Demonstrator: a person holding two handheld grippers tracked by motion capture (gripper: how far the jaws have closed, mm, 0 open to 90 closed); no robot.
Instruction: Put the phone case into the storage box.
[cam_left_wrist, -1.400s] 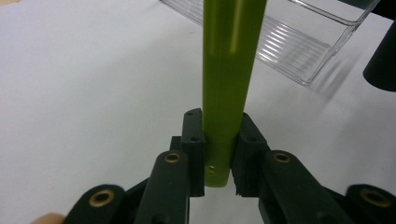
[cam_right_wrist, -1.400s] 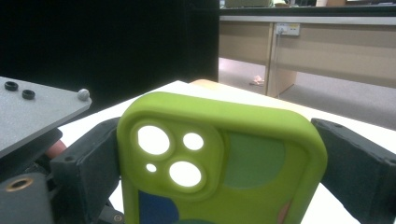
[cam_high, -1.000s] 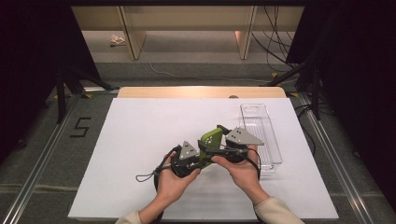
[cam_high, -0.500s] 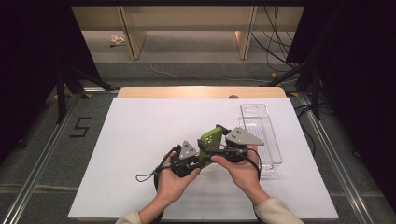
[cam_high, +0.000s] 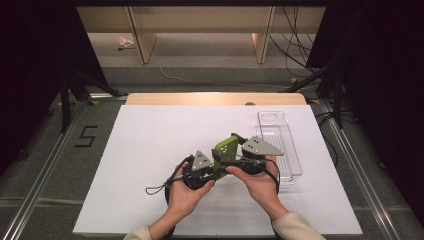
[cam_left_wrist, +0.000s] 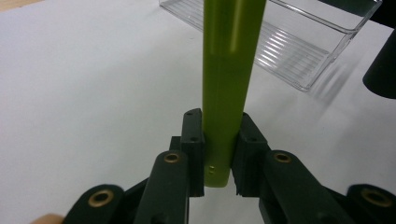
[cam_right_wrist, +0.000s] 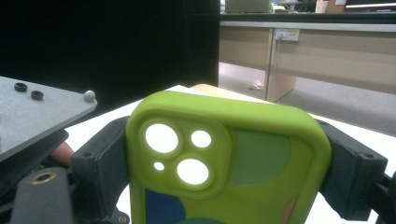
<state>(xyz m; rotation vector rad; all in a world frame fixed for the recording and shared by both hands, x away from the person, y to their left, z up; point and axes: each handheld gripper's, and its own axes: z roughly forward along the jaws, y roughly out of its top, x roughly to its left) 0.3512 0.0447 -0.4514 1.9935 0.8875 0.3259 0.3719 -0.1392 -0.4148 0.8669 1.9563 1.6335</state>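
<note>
The fingers (cam_left_wrist: 192, 140) of the left gripper (cam_left_wrist: 218, 154) clamp the thin edge of the green case (cam_left_wrist: 229, 70), and the right gripper (cam_right_wrist: 229, 154) grasps it across its width – so each tool holds a different axis, probably to keep the case steady between both hands. The case is in the air above the white table (cam_high: 150, 140), near the clear tray (cam_high: 280, 145). It is a soft, lime-green phone case with round camera holes and coloured patches – it looks empty.
</note>
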